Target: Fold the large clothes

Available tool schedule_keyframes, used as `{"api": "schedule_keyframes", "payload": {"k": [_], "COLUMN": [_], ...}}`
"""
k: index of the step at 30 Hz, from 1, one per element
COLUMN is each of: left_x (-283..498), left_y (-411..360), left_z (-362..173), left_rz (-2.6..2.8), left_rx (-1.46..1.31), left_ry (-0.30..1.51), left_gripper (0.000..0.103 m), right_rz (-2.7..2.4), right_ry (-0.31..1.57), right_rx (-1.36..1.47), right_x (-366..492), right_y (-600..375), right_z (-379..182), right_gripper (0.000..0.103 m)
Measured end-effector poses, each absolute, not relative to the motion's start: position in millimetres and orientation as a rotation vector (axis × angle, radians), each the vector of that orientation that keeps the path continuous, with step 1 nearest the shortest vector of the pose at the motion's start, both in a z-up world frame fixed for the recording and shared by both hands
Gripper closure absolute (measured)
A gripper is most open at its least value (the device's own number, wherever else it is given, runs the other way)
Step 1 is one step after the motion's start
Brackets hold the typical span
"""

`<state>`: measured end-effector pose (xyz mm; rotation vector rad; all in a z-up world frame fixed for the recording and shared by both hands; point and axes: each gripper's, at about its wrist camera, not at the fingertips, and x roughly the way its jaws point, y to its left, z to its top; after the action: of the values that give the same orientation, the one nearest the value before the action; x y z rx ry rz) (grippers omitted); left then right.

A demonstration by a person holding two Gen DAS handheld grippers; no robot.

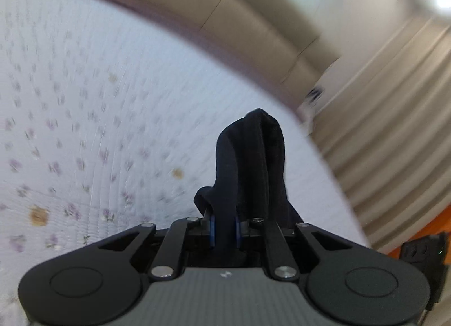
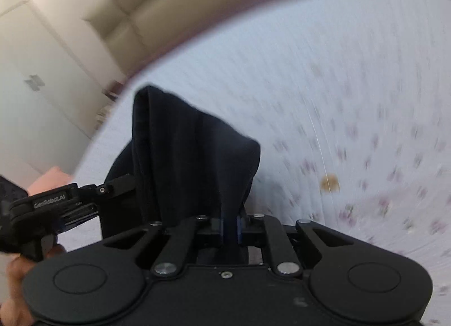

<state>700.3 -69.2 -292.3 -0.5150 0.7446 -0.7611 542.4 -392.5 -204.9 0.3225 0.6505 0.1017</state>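
Both claws (image 1: pixel 224 230) (image 2: pixel 231 230) clamped on dark garment (image 2: pixel 183 156)

A bed (image 1: pixel 84 86) carries everything, covered by a pale quilted sheet (image 2: pixel 352 86) printed with small purple flowers (a few tan motifs too). Its far edge meets a beige padded headboard (image 1: pixel 253 15).

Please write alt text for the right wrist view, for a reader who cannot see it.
The right tongs are shut on a fold of dark garment, which bunches up above them. Behind lies a white bedsheet with small flowers, blurred. At the left edge, the left tongs reach toward the same garment.
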Motion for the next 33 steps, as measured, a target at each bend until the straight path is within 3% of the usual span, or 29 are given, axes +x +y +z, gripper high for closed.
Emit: {"api": "schedule_keyframes", "payload": {"k": [6, 12, 15, 16, 17, 21, 22, 25, 27, 33], "left_x": [580, 429, 365, 342, 327, 292, 291, 300, 306, 332], "left_y": [0, 31, 40, 46, 52, 80, 82, 80, 79, 74], "left_z": [-217, -206, -232, -247, -258, -299, -303, -308, -311, -340], "left_rz": [-0.888, -0.916, -0.916, -0.880, -0.844, -0.724, -0.694, -0.659, -0.632, -0.530], "left_rx": [-0.517, -0.341, -0.274, -0.256, -0.262, -0.411, -0.435, -0.503, -0.570, -0.798], "left_ry": [0.527, 0.547, 0.718, 0.785, 0.831, 0.981, 0.989, 0.986, 0.978, 1.120], "left_gripper": [0.089, 0.088, 0.081, 0.079, 0.076, 0.073, 0.072, 0.058, 0.032, 0.030], "right_rz": [0.181, 0.152, 0.112, 0.078, 0.051, -0.021, -0.019, -0.006, -0.006, -0.063], "right_ry": [0.426, 0.434, 0.564, 0.619, 0.663, 0.788, 0.813, 0.861, 0.894, 0.977], "right_rx": [0.211, 0.075, 0.032, 0.045, 0.081, 0.295, 0.360, 0.492, 0.549, 0.815], "right_x": [409, 285, 236, 219, 206, 169, 166, 169, 177, 201], "right_y": [-359, -326, -318, -321, -327, -349, -351, -355, -357, -362], "right_z": [-139, -146, -173, -183, -191, -211, -213, -222, -226, -262], "right_gripper": [0.094, 0.094, 0.081, 0.063, 0.055, 0.055, 0.050, 0.018, 0.019, 0.019]}}
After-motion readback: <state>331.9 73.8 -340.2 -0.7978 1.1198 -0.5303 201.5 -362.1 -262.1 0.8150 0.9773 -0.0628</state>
